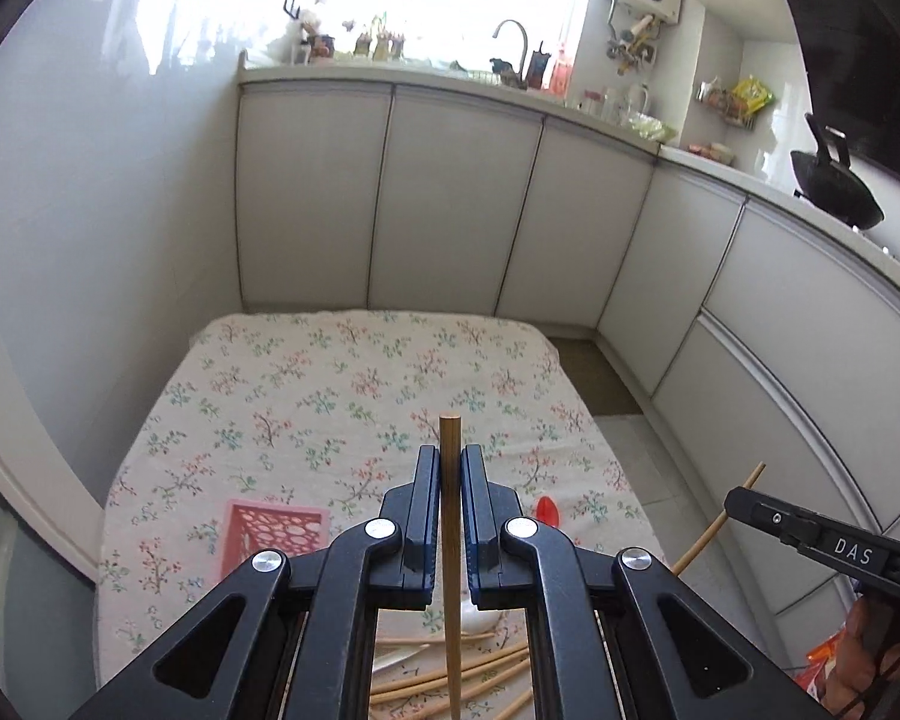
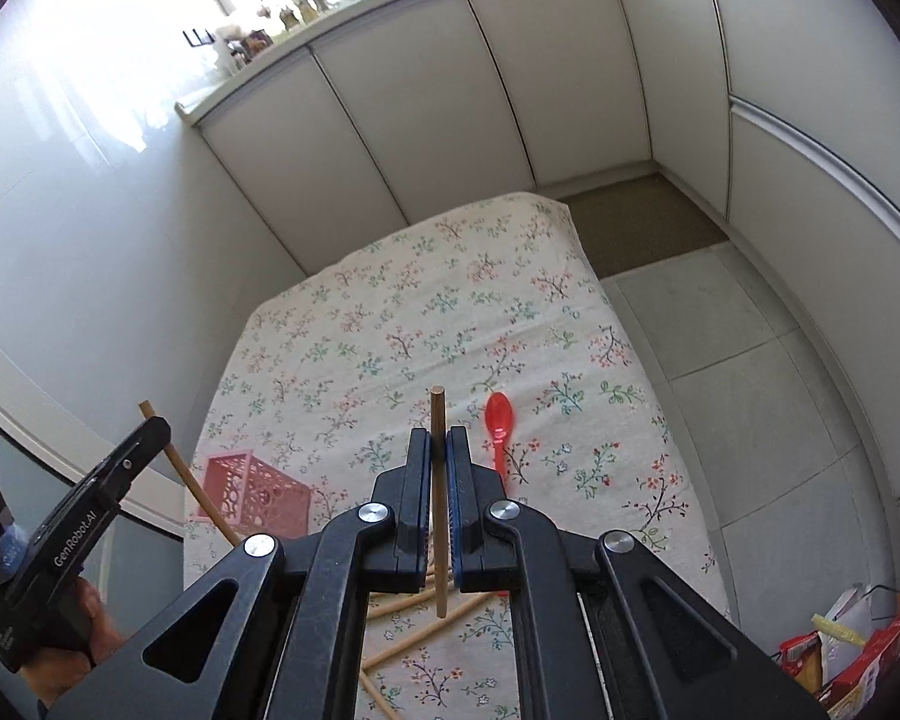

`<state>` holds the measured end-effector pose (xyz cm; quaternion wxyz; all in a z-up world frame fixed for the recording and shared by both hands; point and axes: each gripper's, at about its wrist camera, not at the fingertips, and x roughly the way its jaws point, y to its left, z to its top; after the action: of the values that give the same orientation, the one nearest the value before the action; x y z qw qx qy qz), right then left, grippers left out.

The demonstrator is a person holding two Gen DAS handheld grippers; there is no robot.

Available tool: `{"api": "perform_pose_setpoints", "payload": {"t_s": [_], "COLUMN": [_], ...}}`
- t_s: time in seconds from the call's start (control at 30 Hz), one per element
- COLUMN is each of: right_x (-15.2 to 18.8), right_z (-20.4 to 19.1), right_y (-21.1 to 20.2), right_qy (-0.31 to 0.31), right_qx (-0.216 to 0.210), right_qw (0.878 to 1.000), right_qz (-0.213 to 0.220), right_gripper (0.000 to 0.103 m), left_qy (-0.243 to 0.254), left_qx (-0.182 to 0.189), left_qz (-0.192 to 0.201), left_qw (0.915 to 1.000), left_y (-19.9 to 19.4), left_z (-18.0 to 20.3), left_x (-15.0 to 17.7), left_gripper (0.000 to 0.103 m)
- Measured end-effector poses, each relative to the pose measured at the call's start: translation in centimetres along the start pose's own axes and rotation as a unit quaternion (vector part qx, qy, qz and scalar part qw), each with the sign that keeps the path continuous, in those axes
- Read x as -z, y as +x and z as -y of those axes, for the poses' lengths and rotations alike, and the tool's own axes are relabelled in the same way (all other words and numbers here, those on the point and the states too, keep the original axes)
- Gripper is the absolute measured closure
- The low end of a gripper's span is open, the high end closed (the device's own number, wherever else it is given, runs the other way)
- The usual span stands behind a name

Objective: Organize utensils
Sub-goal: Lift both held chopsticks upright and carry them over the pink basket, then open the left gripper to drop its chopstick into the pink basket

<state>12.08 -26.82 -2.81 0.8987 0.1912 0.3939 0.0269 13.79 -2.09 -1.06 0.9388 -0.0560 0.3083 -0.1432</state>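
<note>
A wooden chopstick [image 1: 450, 462] stands upright between the jaws of the left gripper [image 1: 449, 468], which are closed narrow around it, its flat tip poking above them. The right gripper [image 2: 439, 450] grips a 2nd chopstick [image 2: 438, 480] the same way — jaws pressed in on it, the stick upright, with its lower end hanging free above the desk. More loose chopsticks [image 1: 486, 669] lie crossed in a heap on the desk under both grippers, beside a white spoon [image 1: 477, 621]. A red plastic spoon [image 2: 499, 426] lies flat just right of the grippers, bowl pointing away. A pink perforated basket [image 2: 252, 489] sits to the left on the desk's flowered cloth [image 2: 402, 312]. White kitchen cabinets [image 1: 450, 198] stand beyond the desk — a tiled floor [image 2: 744, 360] runs along its right side.
</note>
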Motion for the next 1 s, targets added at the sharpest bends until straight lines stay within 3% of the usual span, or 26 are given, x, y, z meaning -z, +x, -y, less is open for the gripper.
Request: {"api": "perform_pose_setpoints", "payload": {"t_s": [0.13, 0.27, 0.47, 0.67, 1.0], "right_x": [-0.2, -0.7, -1.0, -1.1, -1.5], "right_z": [-1.9, -3.8, -6.7, -8.5, -10.0], "right_y": [-0.6, -0.7, -1.2, -1.6, -1.9], "right_qy": [-0.007, -0.013, -0.022, -0.027, -0.029], "right_qx": [-0.02, -0.043, -0.072, -0.091, -0.12], "right_qw": [1.0, 0.998, 0.996, 0.993, 0.987], "right_qz": [0.019, 0.032, 0.056, 0.076, 0.101], "right_gripper": [0.098, 0.098, 0.098, 0.098, 0.098], "left_qy": [-0.017, -0.028, -0.048, -0.038, -0.008], "left_qx": [-0.011, -0.048, -0.102, -0.132, -0.132], "left_qz": [0.072, 0.14, 0.192, 0.213, 0.167], "left_qw": [0.9972, 0.9886, 0.9749, 0.9672, 0.9771], "left_y": [-3.4, -6.3, -7.0, -4.1, 2.9], "left_z": [-1.5, -3.3, -6.8, -9.1, -10.4], "left_x": [-1.2, -2.4, -3.3, -3.0, -0.6], "left_gripper": [0.096, 0.096, 0.096, 0.096, 0.096]}}
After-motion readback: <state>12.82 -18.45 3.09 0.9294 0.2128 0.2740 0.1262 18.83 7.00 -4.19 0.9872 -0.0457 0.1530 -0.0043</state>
